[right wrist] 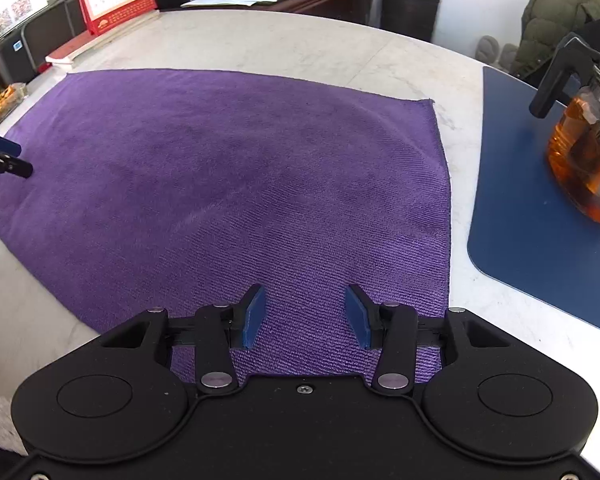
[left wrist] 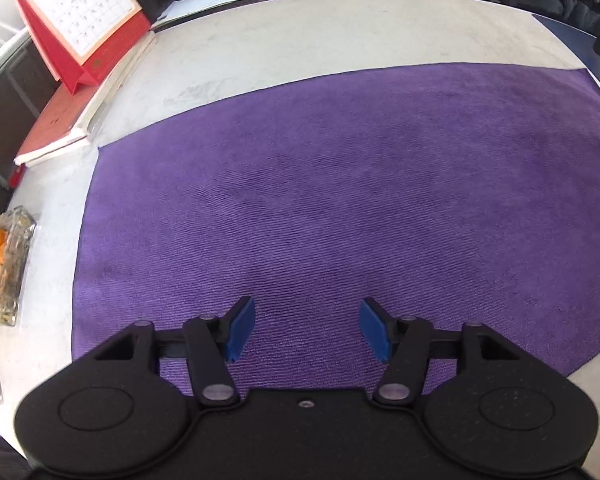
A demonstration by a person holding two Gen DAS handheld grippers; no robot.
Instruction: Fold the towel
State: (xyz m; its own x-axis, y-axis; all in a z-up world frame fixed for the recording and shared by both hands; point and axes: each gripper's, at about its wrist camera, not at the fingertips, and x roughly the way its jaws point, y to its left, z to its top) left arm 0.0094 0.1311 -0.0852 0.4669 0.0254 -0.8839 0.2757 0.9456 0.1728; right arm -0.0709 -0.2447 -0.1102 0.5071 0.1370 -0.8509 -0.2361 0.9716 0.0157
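Observation:
A purple towel lies spread flat on the white table; it also shows in the right wrist view. My left gripper is open and empty, above the towel's near edge toward its left side. My right gripper is open and empty, above the near edge close to the towel's right corner. The left gripper's fingertips show at the left edge of the right wrist view, over the towel.
A red desk calendar stands on books at the table's far left. A glass ashtray sits at the left. A blue mat with a glass teapot of amber tea lies right of the towel.

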